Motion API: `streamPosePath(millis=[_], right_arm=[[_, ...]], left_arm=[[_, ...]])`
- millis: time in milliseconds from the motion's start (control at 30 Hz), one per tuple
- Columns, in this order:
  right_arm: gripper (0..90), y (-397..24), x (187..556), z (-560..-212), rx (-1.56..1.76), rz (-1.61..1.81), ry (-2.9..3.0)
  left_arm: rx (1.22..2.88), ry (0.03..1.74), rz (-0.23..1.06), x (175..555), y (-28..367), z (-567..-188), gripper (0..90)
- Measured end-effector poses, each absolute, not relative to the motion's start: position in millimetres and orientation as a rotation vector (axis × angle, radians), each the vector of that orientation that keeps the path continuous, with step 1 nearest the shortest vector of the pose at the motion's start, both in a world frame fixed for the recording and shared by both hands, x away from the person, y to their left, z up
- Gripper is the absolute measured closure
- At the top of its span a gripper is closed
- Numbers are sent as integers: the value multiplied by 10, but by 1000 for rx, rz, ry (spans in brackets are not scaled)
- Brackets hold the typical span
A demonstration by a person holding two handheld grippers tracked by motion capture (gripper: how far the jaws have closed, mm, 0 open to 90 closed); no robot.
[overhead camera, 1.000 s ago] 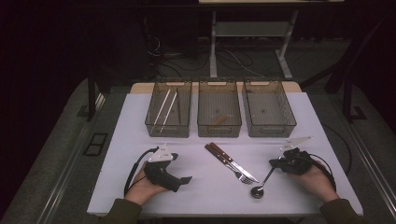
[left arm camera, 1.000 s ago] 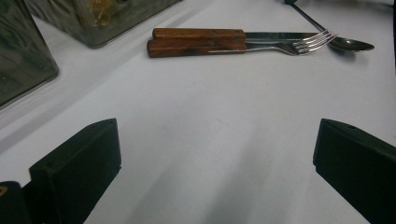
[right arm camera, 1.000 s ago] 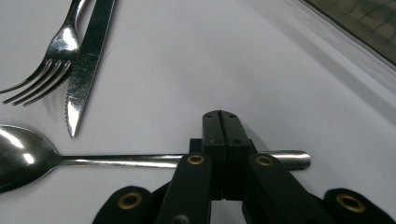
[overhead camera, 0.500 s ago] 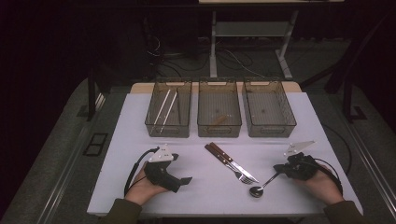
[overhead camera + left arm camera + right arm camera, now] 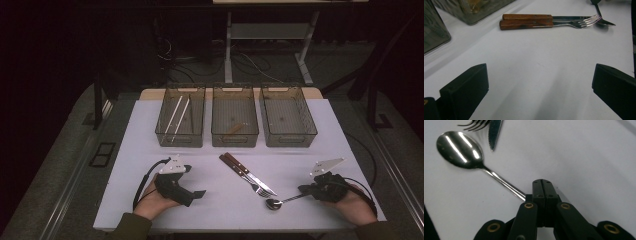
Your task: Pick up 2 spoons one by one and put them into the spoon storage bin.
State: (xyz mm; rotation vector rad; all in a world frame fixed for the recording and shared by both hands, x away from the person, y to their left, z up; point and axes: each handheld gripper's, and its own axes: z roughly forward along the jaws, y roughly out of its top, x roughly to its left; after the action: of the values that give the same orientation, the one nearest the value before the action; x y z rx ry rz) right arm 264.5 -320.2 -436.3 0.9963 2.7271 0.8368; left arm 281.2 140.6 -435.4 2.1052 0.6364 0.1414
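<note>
The left gripper (image 5: 192, 192) rests low with jaws spread wide, while the right gripper (image 5: 303, 189) has its jaws pressed together.

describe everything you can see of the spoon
The spoon is plain shiny metal, with an oval bowl facing up and a slim straight handle. It lies near the table's front edge, bowl toward the knife and fork tips but apart from them. The right gripper is shut on the handle's end, its jaws pressed together with the handle running in under them. Whether the spoon rests on the white surface or is just lifted can't be told.
</note>
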Motion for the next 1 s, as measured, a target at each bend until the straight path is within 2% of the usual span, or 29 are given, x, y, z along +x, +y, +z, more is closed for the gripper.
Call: streamPosePath(millis=[367, 467, 600, 700, 1000], right_arm=[[900, -3243, 2509, -4354, 967, 844, 2767], [897, -3240, 2524, -4322, 981, 957, 2745], [757, -3135, 2514, -4274, 927, 1139, 2728], [700, -2997, 2514, -4299, 876, 1177, 2757], [617, -2738, 2533, -4363, 782, 1216, 2799]], left_arm=[[2109, 634, 138, 2814, 1405, -4353, 0], [2110, 631, 137, 2814, 1403, -4353, 0], [2108, 634, 137, 2818, 1401, -4352, 0], [2109, 632, 137, 2813, 1398, -4349, 0], [2109, 630, 132, 2818, 1398, -4354, 0]])
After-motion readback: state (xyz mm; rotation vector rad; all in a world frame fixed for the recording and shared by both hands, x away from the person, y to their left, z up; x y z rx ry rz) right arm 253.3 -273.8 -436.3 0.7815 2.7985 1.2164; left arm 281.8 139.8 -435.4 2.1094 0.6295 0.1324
